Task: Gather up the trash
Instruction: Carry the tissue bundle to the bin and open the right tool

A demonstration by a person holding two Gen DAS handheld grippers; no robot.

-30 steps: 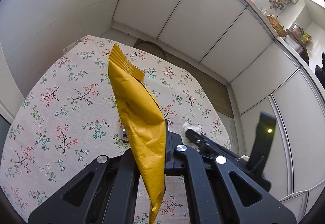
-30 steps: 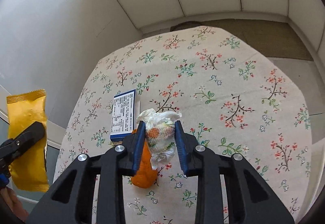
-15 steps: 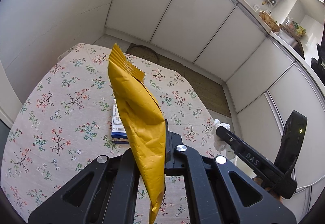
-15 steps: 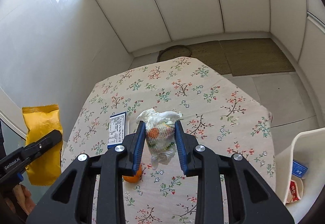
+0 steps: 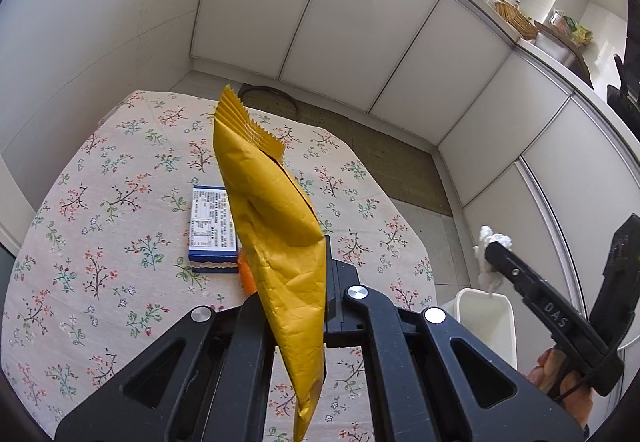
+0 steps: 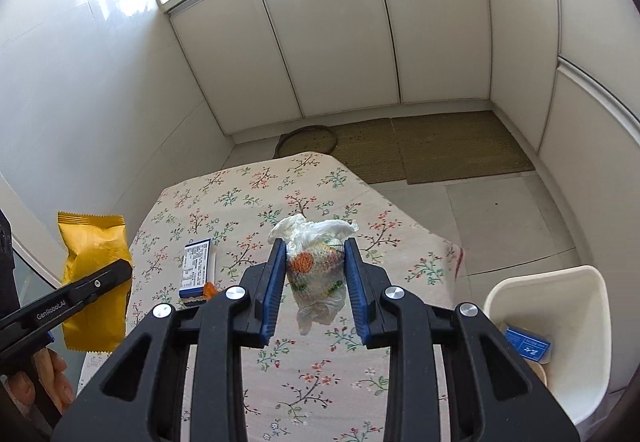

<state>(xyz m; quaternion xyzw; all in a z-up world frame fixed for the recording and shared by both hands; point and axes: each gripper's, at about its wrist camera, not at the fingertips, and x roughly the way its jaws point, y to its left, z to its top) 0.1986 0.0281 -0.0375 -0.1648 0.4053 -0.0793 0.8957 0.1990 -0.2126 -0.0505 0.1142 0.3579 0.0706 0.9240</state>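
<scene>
Two tongs: left tongs [image 5: 294, 306] clamp wrapper [image 5: 272, 238], right tongs [image 6: 316, 282] clamp tissue [image 6: 316, 266].

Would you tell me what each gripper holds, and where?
Left gripper pinches the yellow wrapper near its lower end; right gripper squeezes the crumpled tissue around its middle.

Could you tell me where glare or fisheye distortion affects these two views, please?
Left wrist view: the window top right is blown out, cabinet edges bow strongly, and the yellow snack bag stays sharp. Right wrist view: glare washes the upper-left wall, and the crumpled tissue and white bin remain clear.
</scene>
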